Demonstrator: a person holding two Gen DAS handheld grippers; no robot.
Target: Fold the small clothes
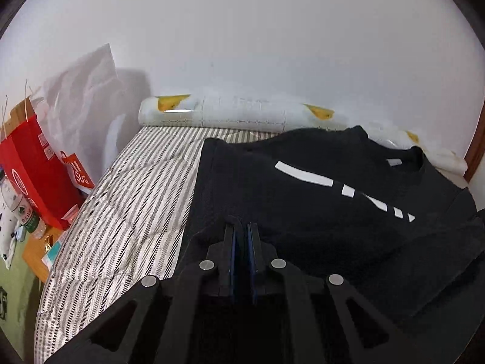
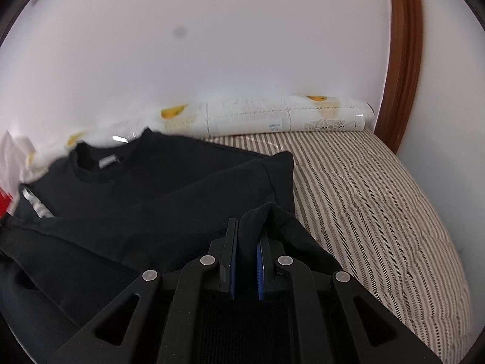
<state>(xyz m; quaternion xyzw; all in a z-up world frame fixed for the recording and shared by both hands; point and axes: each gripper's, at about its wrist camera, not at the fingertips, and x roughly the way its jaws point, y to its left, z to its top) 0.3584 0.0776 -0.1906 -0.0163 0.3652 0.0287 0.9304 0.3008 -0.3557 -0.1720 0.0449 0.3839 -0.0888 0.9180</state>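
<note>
While the black shirt lies on the striped bedcover ahead of both tools, the left gripper pinches its near hem and the right gripper clamps a raised fold. Far left of the left gripper stands a red paper bag, contents hidden, its white print too blurred to read; beside it a green-labelled bottle.
</note>
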